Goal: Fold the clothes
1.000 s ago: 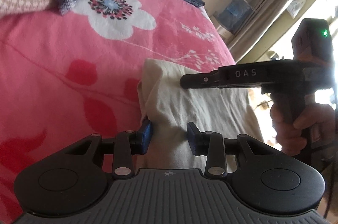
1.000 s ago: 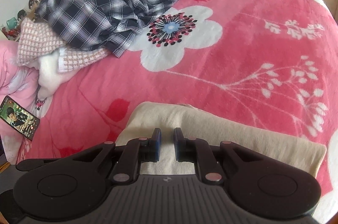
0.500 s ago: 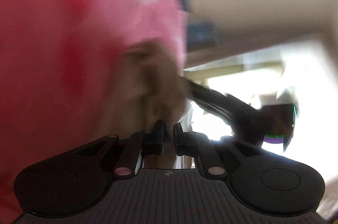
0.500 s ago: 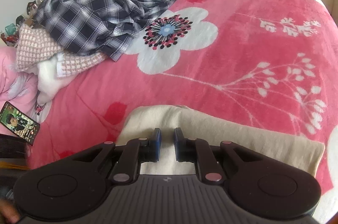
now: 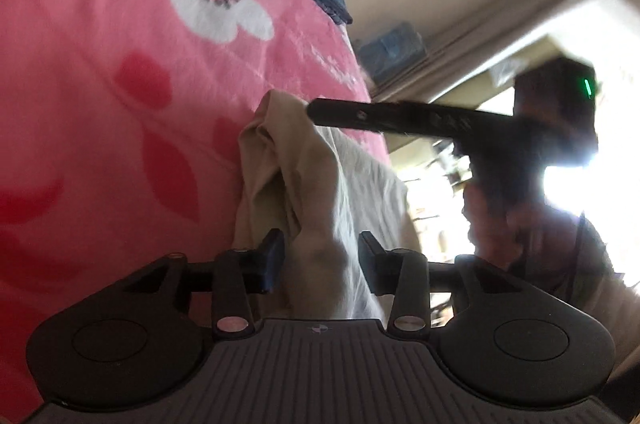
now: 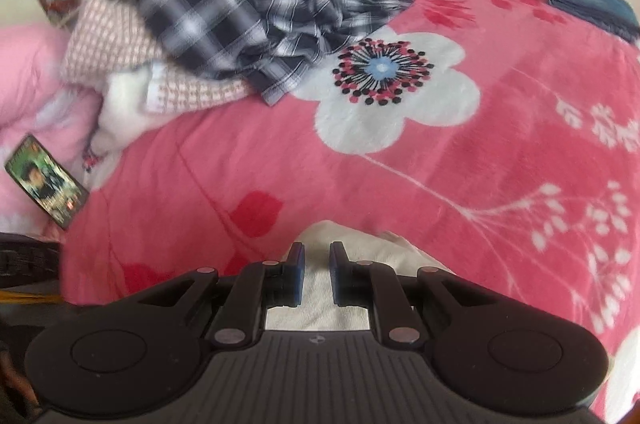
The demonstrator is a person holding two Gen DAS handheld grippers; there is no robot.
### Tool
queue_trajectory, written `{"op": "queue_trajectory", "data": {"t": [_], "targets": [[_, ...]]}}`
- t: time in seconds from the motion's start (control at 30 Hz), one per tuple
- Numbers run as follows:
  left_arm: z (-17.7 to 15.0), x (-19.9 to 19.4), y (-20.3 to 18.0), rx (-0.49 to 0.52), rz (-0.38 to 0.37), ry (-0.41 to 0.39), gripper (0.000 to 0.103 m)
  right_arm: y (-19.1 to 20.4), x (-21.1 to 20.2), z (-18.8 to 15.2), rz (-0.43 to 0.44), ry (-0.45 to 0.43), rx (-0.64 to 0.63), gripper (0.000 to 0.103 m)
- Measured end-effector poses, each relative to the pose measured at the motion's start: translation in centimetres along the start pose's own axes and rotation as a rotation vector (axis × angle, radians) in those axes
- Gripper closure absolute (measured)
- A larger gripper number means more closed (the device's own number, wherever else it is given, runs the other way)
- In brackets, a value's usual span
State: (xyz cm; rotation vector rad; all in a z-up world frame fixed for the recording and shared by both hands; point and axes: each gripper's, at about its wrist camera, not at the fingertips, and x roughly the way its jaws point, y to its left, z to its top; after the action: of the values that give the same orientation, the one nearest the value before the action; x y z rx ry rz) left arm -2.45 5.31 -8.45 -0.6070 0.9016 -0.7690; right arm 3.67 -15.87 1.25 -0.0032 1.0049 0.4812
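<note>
Your bed is spread with a plush pink blanket [image 6: 460, 160] printed with big white flowers and red petals. At its far side sits a rumpled heap: a navy-and-white plaid shirt [image 6: 248, 12] over a pink checked knit [image 6: 116, 40]. A flat folded stack of blue denim [image 6: 592, 4] lies at the far corner, and a phone [image 6: 46, 180] with a lit screen rests at the pink edge. The cream garment [image 5: 316, 192], soft and creased, hangs bunched at the near edge. Your left gripper [image 5: 320, 258] has its jaws wide around a fold of it, pads not pressing. Your right gripper [image 6: 317, 272] stands narrow, cream cloth in the gap; I cannot tell whether it pinches.
</note>
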Motion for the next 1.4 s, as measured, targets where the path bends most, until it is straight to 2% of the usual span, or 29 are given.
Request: {"op": "queue_trajectory", "data": {"t": [0.1,0.2,0.3,0.4,0.47,0.5,0.6,0.67,0.8,0.87,0.93,1.03,1.17,1.2,1.3,1.33,1.4], "targets": [[-0.7,-1.9,-2.3,0.161,0.082,-0.028,0.056,0.2,-0.1,0.0,-0.005,-0.001,-0.01,0.088],[-1.5,-2.7,-3.9,0.292,0.118,-0.056,0.057,0.3,-1.0,-0.1,-0.004,-0.014,-0.04,0.088],[-2.0,-1.7,-4.0,0.323,0.14,-0.016,0.062,0.9,-1.9,-0.1,-0.007,-0.021,-0.113,0.088],[-2.5,-1.1,-3.4,0.296,0.15,-0.005,0.068,1.4,-2.0,0.6,-0.017,0.005,-0.155,0.088],[-2.6,-1.2,-3.5,0.272,0.14,-0.013,0.078,1.9,-1.9,1.2,-0.018,0.034,-0.171,0.088],[-2.6,-1.1,-3.4,0.261,0.134,-0.015,0.081,2.4,-1.6,1.3,-0.025,0.053,-0.189,0.084],[-2.3,-1.1,-2.2,0.175,0.076,-0.011,0.088,3.8,-0.7,1.7,-0.047,0.11,-0.245,0.06],[-2.0,-0.8,-0.9,0.084,0.018,-0.003,0.089,4.7,-0.2,1.9,-0.062,0.148,-0.282,0.058],[-1.9,-0.8,1.3,-0.041,-0.069,0.009,0.09,6.2,2.4,1.3,-0.147,0.225,-0.362,0.059],[-2.0,-0.9,1.4,-0.039,-0.082,0.007,0.09,6.2,3.6,1.1,-0.202,0.255,-0.38,0.061],[-1.9,-0.9,1.4,-0.03,-0.089,0.005,0.09,6.5,4.2,0.9,-0.237,0.29,-0.434,0.073],[-1.8,-0.8,1.5,-0.03,-0.108,-0.003,0.09,7.9,4.6,0.7,-0.3,0.365,-0.584,0.088],[-1.7,-0.5,2.1,-0.047,-0.119,-0.007,0.09,11.0,5.6,-1.1,-0.407,0.431,-0.914,0.088],[-1.8,-0.5,2.3,-0.053,-0.12,-0.007,0.09,11.4,6.0,-1.5,-0.42,0.437,-0.963,0.084],[-2.1,-0.6,2.5,-0.053,-0.123,-0.011,0.09,10.8,6.0,-0.9,-0.357,0.425,-0.985,0.065],[-2.1,-0.6,2.5,-0.053,-0.123,-0.012,0.09,10.4,5.2,-0.1,-0.31,0.404,-0.98,0.061],[-2.0,-0.6,2.5,-0.052,-0.124,-0.011,0.09,9.5,3.2,1.9,-0.199,0.34,-0.967,0.061]]}}
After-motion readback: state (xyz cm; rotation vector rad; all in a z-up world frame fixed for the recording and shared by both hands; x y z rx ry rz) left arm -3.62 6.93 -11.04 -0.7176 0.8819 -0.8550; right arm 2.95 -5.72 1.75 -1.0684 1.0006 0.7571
